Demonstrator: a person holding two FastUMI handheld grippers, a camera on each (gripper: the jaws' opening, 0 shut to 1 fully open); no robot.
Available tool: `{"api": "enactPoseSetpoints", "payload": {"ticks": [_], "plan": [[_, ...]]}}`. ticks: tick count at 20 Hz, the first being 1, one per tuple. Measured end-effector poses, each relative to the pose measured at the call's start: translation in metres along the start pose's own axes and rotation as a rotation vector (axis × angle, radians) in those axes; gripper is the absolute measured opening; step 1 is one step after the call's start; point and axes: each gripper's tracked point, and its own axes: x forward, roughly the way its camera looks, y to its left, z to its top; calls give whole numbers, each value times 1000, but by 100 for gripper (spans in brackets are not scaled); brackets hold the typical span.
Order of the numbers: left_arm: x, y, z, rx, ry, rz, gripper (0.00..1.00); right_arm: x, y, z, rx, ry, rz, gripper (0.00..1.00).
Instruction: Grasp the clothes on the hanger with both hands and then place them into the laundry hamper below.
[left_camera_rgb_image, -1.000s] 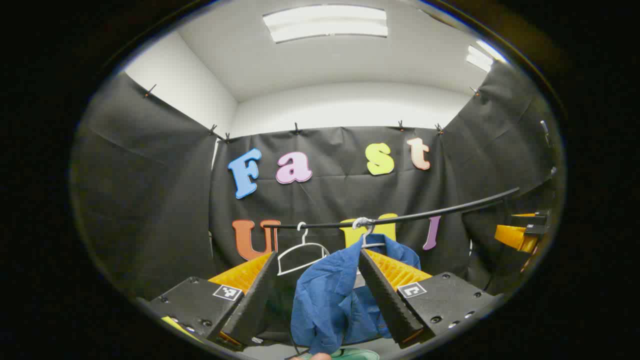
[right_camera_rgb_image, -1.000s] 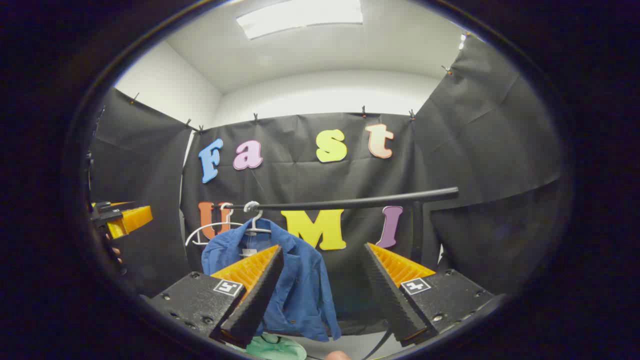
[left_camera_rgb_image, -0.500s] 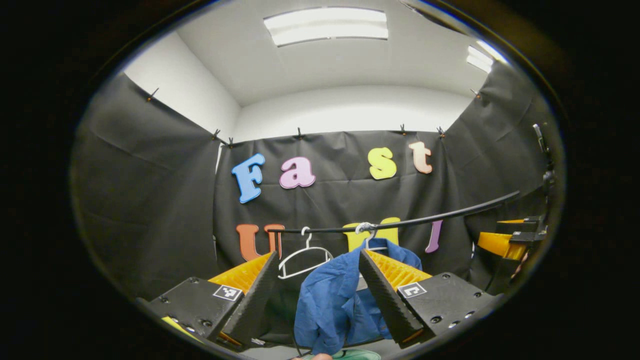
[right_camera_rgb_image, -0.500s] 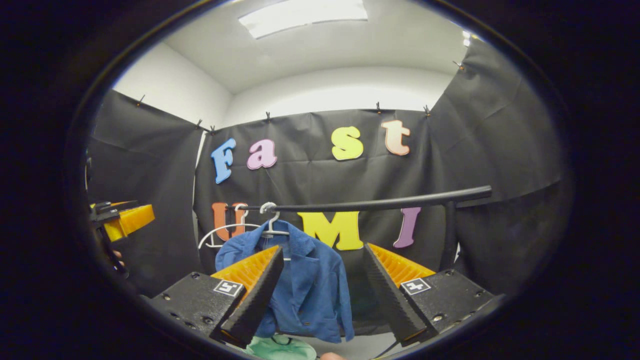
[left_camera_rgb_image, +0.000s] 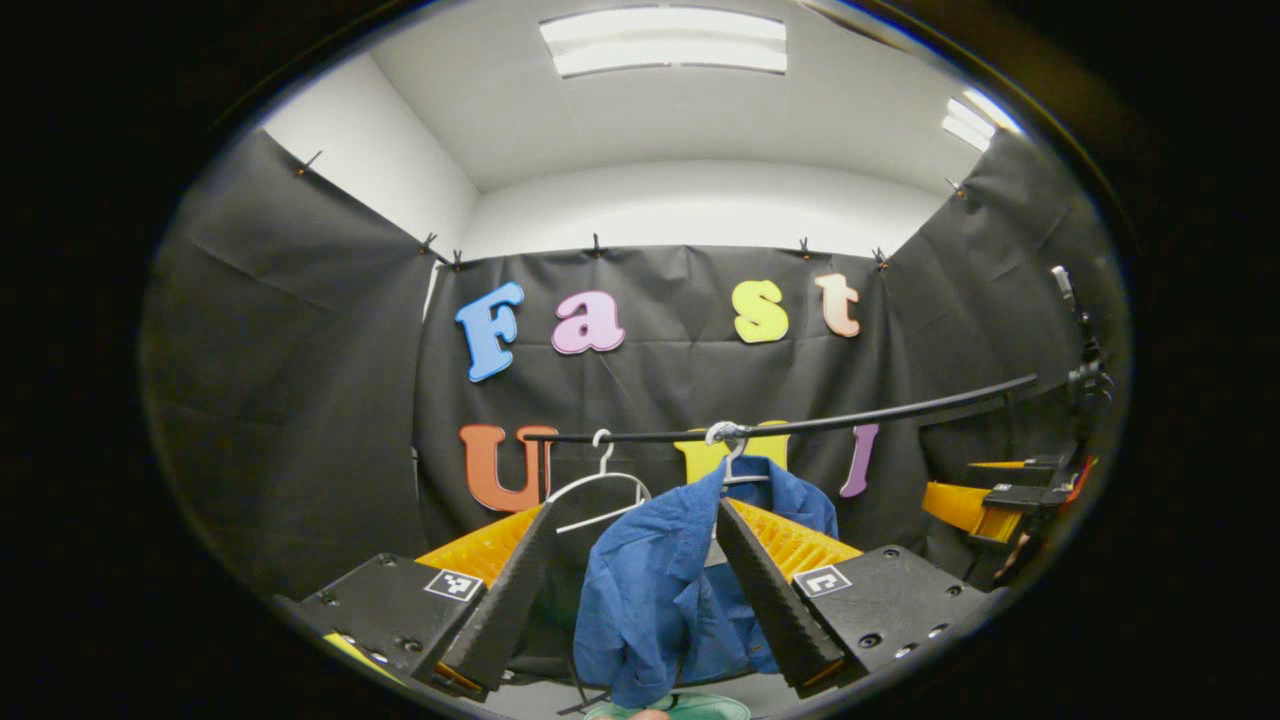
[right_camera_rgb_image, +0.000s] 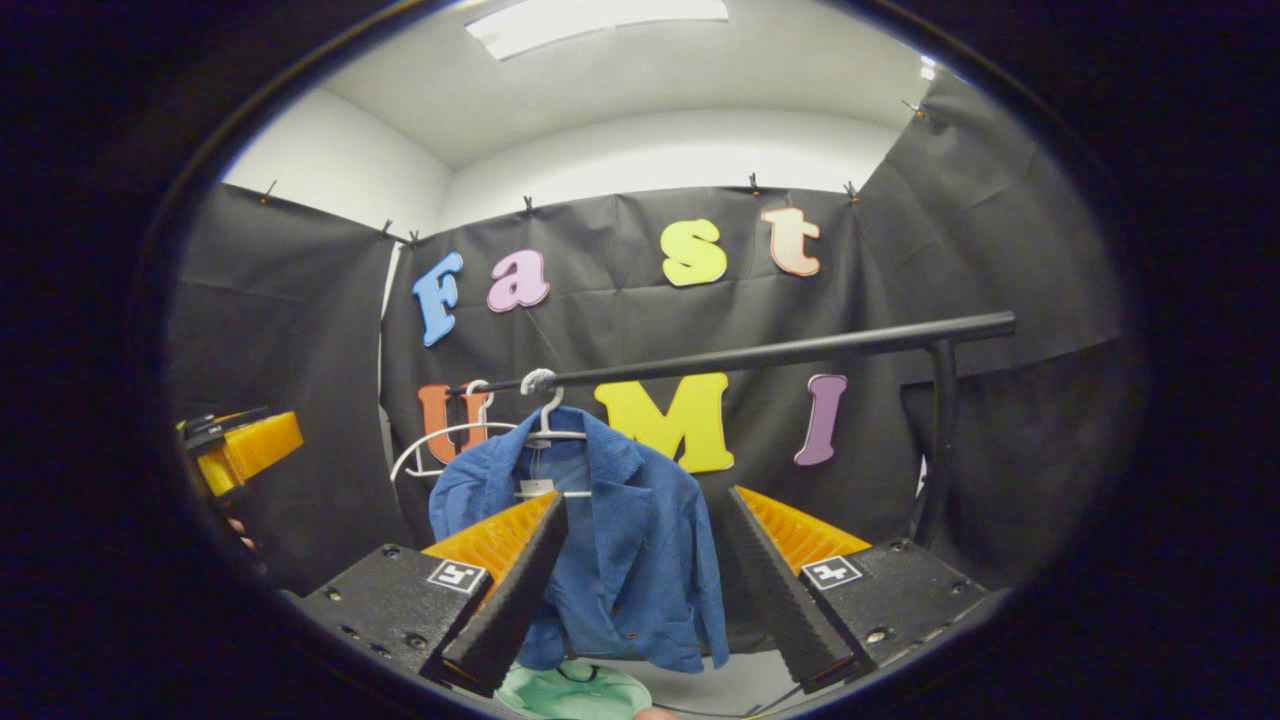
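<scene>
A blue jacket (left_camera_rgb_image: 650, 590) hangs on a white hanger (left_camera_rgb_image: 727, 447) from a black rail (left_camera_rgb_image: 850, 420). In the left gripper view my left gripper (left_camera_rgb_image: 645, 665) is open, and the jacket shows in the gap between its fingers, farther off. The right gripper view has the jacket (right_camera_rgb_image: 625, 560) on its hanger (right_camera_rgb_image: 545, 405), also seen between the spread fingers of my open right gripper (right_camera_rgb_image: 645, 670). Neither gripper touches the cloth. A mint-green thing (right_camera_rgb_image: 570, 692) lies below the jacket; whether it is the hamper I cannot tell.
An empty white hanger (left_camera_rgb_image: 600, 490) hangs left of the jacket on the same rail (right_camera_rgb_image: 760, 352). A black upright post (right_camera_rgb_image: 935, 440) carries the rail's right end. The other gripper shows at each view's edge: right gripper (left_camera_rgb_image: 985, 500), left gripper (right_camera_rgb_image: 240, 450).
In the right gripper view the jacket and rail have grown and drifted toward the middle, so that gripper has come closer. The left gripper view has shifted only slightly. Both grippers stay open.
</scene>
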Motion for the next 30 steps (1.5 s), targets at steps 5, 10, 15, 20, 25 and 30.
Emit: {"api": "enactPoseSetpoints", "payload": {"ticks": [5, 10, 15, 20, 25, 30], "plan": [[16, -8, -34, -54, 60, -97, 99, 14, 19, -29, 30, 52, -17, 99], [42, -18, -72, -72, 120, -127, 100, 43, 35, -63, 37, 123, 0, 97], [77, -31, -114, -72, 177, -111, 100, 100, 30, -88, 56, 172, 34, 99], [124, -40, -159, -91, 258, -90, 100, 164, 24, -119, 77, 238, 84, 98], [168, -46, -206, -141, 343, -27, 96, 216, 21, -148, 141, 313, 99, 98], [195, -47, -226, -179, 368, 28, 96, 242, 31, -157, 229, 344, 146, 94]]}}
